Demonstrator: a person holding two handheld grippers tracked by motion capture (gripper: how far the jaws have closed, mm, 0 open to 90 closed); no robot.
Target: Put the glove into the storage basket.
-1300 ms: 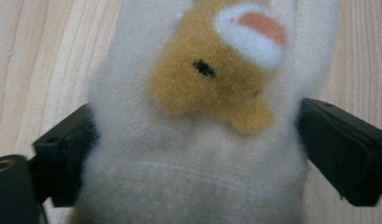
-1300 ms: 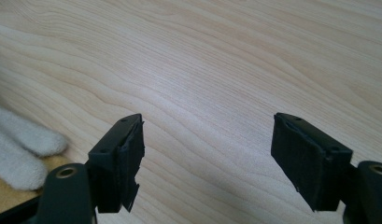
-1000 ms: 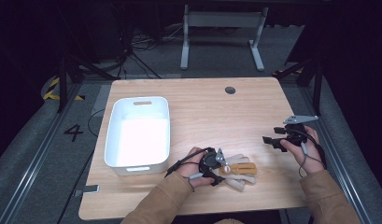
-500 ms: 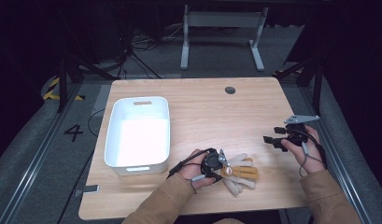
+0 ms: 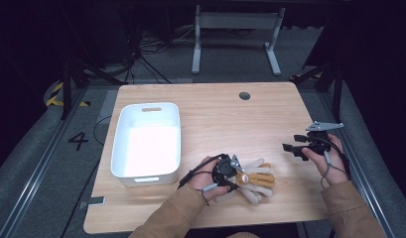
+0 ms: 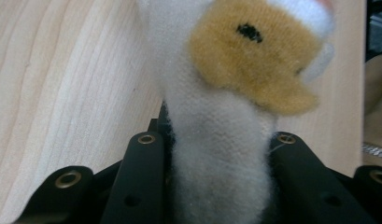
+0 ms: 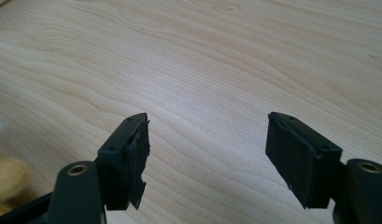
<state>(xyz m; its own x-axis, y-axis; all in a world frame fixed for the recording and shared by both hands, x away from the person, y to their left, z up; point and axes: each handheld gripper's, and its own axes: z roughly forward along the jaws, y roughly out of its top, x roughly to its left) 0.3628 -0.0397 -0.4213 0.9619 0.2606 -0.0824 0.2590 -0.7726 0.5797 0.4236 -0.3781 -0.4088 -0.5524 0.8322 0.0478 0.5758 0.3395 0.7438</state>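
Since a second ago, the left gripper (image 5: 237,174) has shut its fingers (image 6: 143,186) on the plush toy (image 5: 252,179), which has turned a little.

Biggest is the wooden counter (image 5: 215,119). Next, the white bin (image 5: 147,140) sits near its left edge. The white and tan plush toy lies near the front edge, just right of the bin, squeezed between the left fingers. The right gripper (image 5: 296,148) is well apart, by the right edge, its fingers (image 7: 128,161) wide open with nothing between them.
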